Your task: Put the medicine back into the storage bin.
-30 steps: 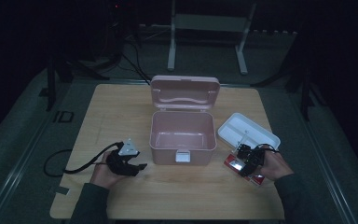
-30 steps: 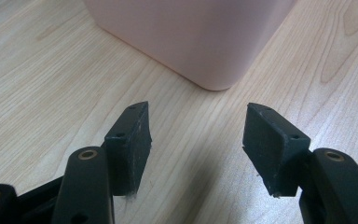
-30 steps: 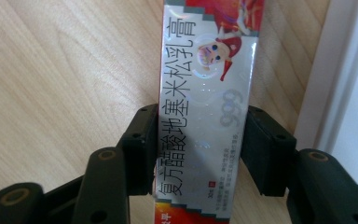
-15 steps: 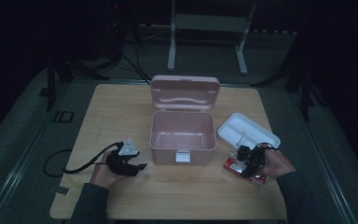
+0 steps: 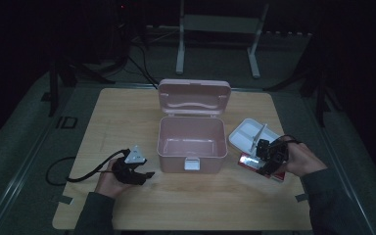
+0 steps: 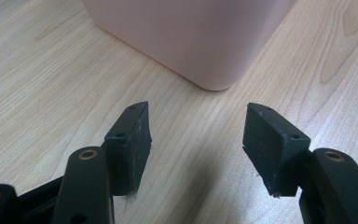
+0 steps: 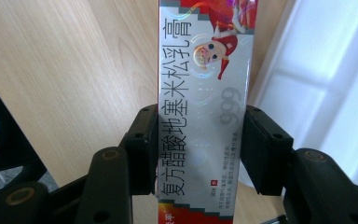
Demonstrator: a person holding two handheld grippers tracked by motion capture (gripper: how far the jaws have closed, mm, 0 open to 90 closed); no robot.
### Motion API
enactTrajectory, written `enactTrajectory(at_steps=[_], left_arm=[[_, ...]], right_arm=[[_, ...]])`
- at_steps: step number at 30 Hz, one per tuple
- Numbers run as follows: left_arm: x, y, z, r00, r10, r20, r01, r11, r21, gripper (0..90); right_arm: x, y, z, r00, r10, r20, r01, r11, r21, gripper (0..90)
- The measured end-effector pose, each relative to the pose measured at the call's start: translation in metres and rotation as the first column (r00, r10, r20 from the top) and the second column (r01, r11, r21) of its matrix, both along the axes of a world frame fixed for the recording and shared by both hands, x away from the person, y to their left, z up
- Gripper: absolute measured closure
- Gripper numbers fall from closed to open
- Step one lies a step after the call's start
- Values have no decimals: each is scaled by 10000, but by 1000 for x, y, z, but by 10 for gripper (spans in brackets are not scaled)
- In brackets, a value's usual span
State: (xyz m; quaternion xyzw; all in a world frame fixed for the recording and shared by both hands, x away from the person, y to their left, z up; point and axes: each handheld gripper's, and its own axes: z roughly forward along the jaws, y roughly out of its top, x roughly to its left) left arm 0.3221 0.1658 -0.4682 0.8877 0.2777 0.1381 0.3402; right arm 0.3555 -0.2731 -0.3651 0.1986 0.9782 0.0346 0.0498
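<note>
A long silver and red carton [image 7: 203, 116] printed with characters is clamped across its width between my right gripper's [image 7: 196, 149] pads, lifted a little above the wood. In the high view that right gripper [image 5: 269, 159] holds the carton [image 5: 254, 164] at the table's right, just in front of a white tray [image 5: 252, 134]. An open pink storage box [image 5: 192, 139] stands mid-table, its lid [image 5: 194, 98] tipped back. My left gripper [image 5: 144, 172] rests on the table left of the box, jaws open and empty. In the left gripper view the left gripper [image 6: 196, 135] faces the box's rounded corner [image 6: 186, 37].
The white tray [image 7: 326, 93] has dividers and lies right of the carton. A black cable [image 5: 78, 174] trails from the left gripper toward the table's left edge. Bare wooden tabletop [image 5: 127, 117] spreads left of and behind the box. A metal stand [image 5: 215, 29] is beyond the table.
My right gripper has risen with the carton held in it, lifting it off the table. The left hand and gripper have stayed where they were.
</note>
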Motion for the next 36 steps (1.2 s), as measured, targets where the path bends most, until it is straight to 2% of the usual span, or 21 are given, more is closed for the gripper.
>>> enactTrajectory(at_steps=[6,7,13,17,21,26,28,36], left_arm=[[0,0,0,10000,48,47,-48,10000,-55,410],[0,0,0,10000,49,39,-49,10000,-55,411],[-1,0,1,10000,47,69,-46,10000,-60,410],[-1,1,1,10000,41,63,-41,10000,-61,410],[-1,0,1,10000,16,46,-15,10000,-47,411],[-1,0,1,10000,16,58,-16,10000,-60,410],[0,0,0,10000,6,57,-5,10000,-42,411],[-1,0,1,10000,35,89,-35,10000,-74,411]], right_arm=[[2,14,24,9987,364,353,-363,9993,-20,514],[3,18,28,9981,467,399,-471,9989,89,514],[6,38,42,9940,903,613,-914,9957,153,514],[8,48,52,9910,1124,729,-1153,9927,364,514],[11,59,61,9874,1335,845,-1366,9901,325,514],[16,77,73,9802,1706,1006,-1739,9845,241,514],[17,86,76,9755,1999,925,-2022,9792,170,514],[27,121,77,9599,2661,886,-2664,9638,-91,514]])
